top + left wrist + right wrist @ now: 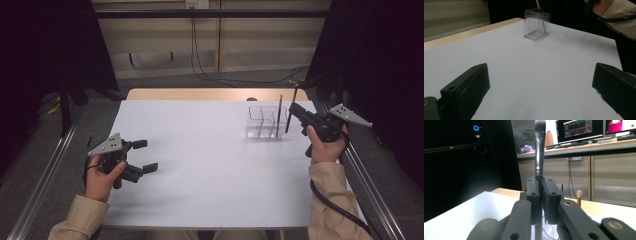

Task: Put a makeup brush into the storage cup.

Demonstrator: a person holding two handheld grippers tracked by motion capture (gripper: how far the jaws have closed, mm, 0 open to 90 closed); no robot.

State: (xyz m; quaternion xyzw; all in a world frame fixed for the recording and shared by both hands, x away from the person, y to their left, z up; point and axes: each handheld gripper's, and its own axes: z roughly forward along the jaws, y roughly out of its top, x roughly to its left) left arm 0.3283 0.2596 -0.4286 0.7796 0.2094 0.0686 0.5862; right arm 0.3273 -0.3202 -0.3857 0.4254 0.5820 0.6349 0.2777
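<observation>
Brush [540,147] is sitting clamped between the closed jaws of my right gripper [295,111], bristles up, handle pointing down beside the clear organizer [266,122] at roughly 2 o'clock on the table [200,165]. A second brush [279,116] is standing upright inside the organizer, touching its wall. My left gripper [145,156] is resting at about 8 o'clock, jaws standing wide apart with nothing between them, well apart from the organizer.

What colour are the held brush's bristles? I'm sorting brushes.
Dark grey-black bristles, clearest in the right gripper view.
</observation>
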